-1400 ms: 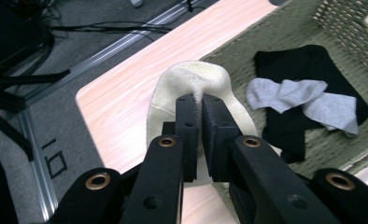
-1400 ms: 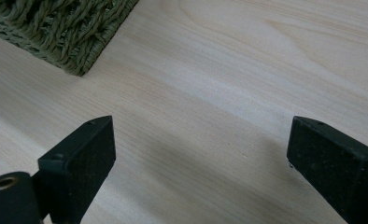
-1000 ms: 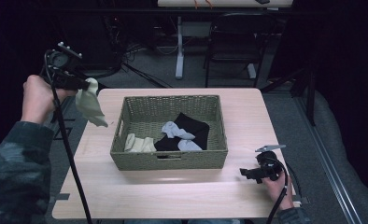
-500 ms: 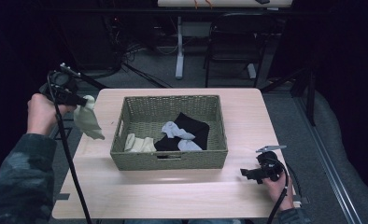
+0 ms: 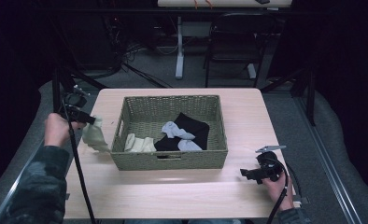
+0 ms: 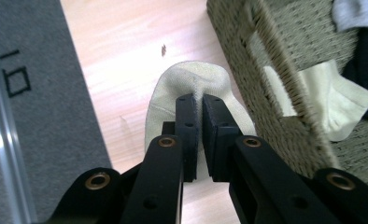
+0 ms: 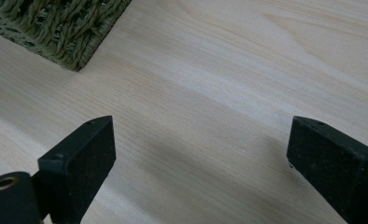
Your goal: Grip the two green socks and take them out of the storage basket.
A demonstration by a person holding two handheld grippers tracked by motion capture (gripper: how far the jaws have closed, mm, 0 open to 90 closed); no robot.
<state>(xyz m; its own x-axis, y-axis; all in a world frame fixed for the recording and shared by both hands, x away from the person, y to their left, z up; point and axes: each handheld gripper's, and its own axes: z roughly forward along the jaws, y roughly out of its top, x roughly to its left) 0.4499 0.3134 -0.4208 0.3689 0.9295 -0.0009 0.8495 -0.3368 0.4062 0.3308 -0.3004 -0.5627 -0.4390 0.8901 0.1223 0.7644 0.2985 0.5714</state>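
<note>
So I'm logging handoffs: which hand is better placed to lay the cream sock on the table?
Left: the left gripper already pinches the cream sock beside the basket; the right gripper rests open, far off.

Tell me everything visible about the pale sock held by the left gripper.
The pale sock is a cream, soft knit cloth, pinched in a fold between the shut jaws of the left gripper. It hangs limp outside the left wall of the wicker basket, over the wooden table. Whether its lower end touches the tabletop cannot be told. It looks like the cream sock inside the basket.
</note>
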